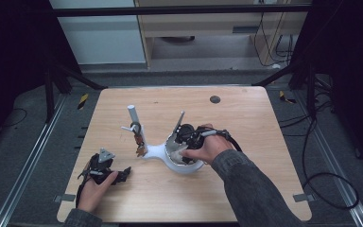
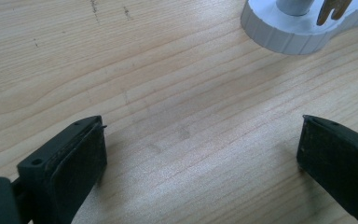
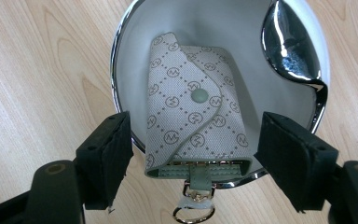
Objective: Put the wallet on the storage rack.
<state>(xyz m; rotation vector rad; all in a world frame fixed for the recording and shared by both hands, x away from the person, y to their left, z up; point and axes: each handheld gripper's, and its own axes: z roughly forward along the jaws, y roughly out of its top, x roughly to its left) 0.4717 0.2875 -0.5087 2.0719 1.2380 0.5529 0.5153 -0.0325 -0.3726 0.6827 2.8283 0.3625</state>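
Right claw (image 3: 193, 161) spread astride key pouch (image 3: 193, 116), ring end toward it, in bowl (image 3: 121, 42)

Wooden desk (image 1: 264, 189), pale grain, faint scuffs. Small dark round mark (image 1: 214, 99) on it, beyond the right tool (image 1: 183, 142). Black cables (image 1: 331, 189) on the grey floor (image 1: 28, 142), right of that tool.

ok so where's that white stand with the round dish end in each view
High view: the white plastic stand with a post and a round dish sits at the table's centre, the right gripper over its dish.
Left gripper view: its ribbed round foot is at the top right edge.
Right gripper view: the chrome-rimmed dish is at top centre, holding a patterned fabric key pouch.
Shared landmark: the light wooden table.
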